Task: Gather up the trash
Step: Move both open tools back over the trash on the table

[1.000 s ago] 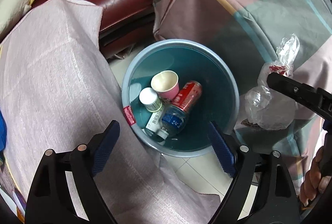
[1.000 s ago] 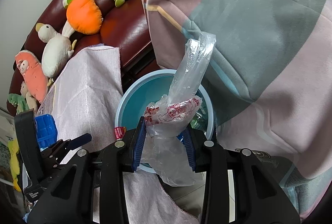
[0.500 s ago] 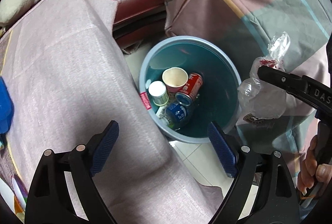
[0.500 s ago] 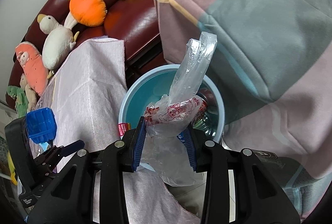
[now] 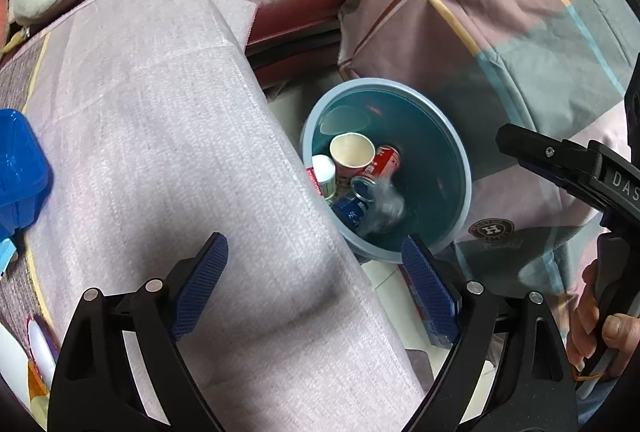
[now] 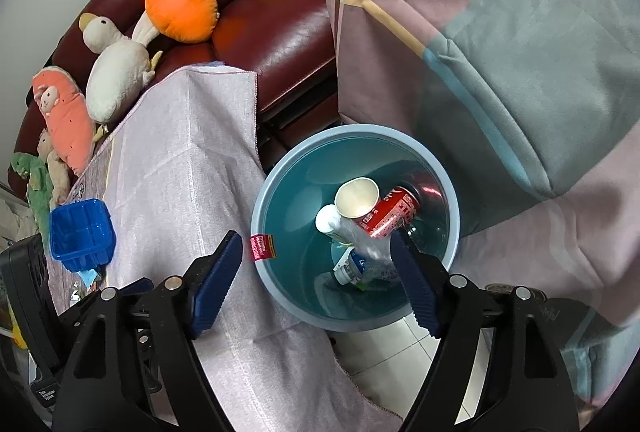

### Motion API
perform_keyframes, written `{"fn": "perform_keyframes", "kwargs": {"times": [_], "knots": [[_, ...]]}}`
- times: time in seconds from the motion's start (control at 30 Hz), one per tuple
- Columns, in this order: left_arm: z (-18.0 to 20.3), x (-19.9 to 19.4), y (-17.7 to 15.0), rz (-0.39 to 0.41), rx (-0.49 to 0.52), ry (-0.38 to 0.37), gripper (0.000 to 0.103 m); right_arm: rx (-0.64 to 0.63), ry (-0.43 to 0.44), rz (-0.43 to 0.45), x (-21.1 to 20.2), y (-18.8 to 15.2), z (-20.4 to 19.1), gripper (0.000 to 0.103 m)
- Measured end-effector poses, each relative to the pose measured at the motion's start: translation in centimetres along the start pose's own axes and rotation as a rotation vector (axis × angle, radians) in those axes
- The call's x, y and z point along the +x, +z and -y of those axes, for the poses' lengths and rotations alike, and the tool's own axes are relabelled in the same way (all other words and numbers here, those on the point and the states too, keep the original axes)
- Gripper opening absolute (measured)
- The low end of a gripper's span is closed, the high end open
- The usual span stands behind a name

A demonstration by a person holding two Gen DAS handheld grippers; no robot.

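A blue trash bin [image 5: 466,172] [image 6: 280,298] stands on the floor between the table and a blanket. Inside lie a paper cup [image 5: 352,152] [image 6: 356,198], a red can [image 5: 384,162] [image 6: 394,216] and a blue-labelled bottle [image 5: 352,210] [image 6: 352,268]. A clear plastic bag [image 5: 384,208] [image 6: 372,248] shows as a blur falling among them. My right gripper [image 6: 316,244] hangs over the bin's near rim, jaws opening, nothing between them. My left gripper [image 5: 312,248] is open and empty over the table's edge, left of the bin.
A pale pink cloth [image 5: 160,152] [image 6: 180,152] covers the table, with a blue basket [image 5: 16,172] [image 6: 82,232] on it. A dark red sofa [image 6: 280,24] holds plush toys. A plaid blanket [image 5: 500,12] [image 6: 500,32] crowds the bin's right side. A hand [image 5: 596,332] holds the right gripper's handle.
The right gripper has let go of the plastic bag, which has dropped from its jaws into the bin. The left gripper has drifted left over the table, still open.
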State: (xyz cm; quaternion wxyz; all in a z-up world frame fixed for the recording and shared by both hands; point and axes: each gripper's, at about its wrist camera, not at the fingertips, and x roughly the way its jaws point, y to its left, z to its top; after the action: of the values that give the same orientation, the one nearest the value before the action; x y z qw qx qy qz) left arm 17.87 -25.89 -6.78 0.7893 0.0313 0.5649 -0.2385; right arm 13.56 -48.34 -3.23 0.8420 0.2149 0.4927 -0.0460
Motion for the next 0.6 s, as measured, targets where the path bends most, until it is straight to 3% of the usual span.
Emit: {"fn": "perform_keyframes", "kwargs": {"times": [0.6], "knots": [[-4.5,-8.0,-4.7,0.108,-0.049,-0.020,0.089,-0.081,-0.011,0.021,-5.2,-4.3,-7.0,0.077]]}}
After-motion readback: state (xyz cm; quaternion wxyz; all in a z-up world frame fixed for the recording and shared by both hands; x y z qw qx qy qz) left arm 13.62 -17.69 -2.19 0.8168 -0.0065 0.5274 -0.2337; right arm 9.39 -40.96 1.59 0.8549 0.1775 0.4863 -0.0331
